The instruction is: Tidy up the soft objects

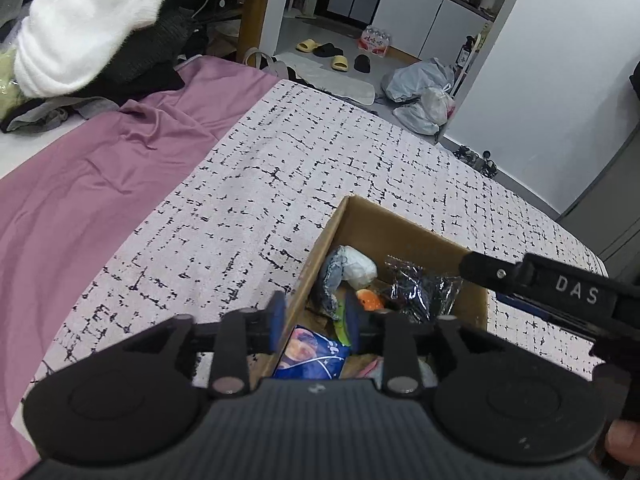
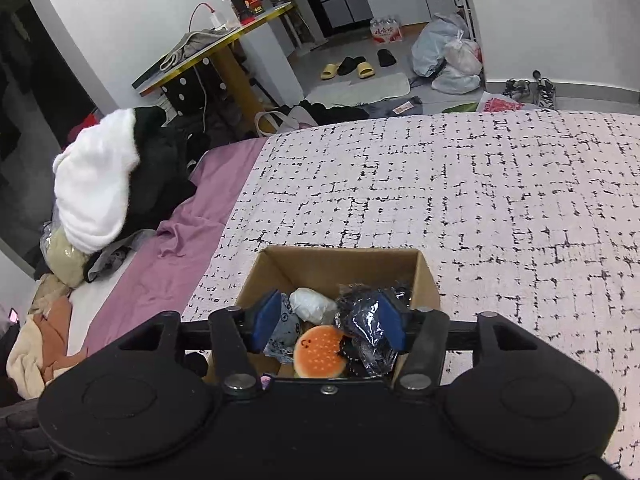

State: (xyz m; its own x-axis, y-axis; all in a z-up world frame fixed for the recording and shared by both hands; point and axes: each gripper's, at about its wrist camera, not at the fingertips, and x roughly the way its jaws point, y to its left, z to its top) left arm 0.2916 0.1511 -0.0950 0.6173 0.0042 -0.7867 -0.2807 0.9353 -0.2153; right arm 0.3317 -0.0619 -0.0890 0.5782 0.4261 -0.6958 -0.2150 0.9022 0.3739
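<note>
Above cardboard box [image 2: 426, 280] on patterned blanket [image 2: 480, 200]: right gripper [image 2: 328, 326] released, empty. Left gripper [image 1: 316, 318] likewise spread, straddling box wall. Inside: burger toy [image 2: 320, 352], dark plastic-wrapped bundle [image 2: 362, 320].

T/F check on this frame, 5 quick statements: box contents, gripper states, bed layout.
1. The cardboard box sits on the black-and-white patterned blanket. True.
2. The right gripper is shut on the burger toy. False: its jaws stand open above the box, gripping nothing.
3. A blue snack packet lies inside the box. True.
4. The left gripper holds the white fluffy garment. False: it is open over the box wall; the garment lies far off on the clothes pile.
5. The box is empty. False: it holds the burger toy, a dark plastic-wrapped bundle and other items.
</note>
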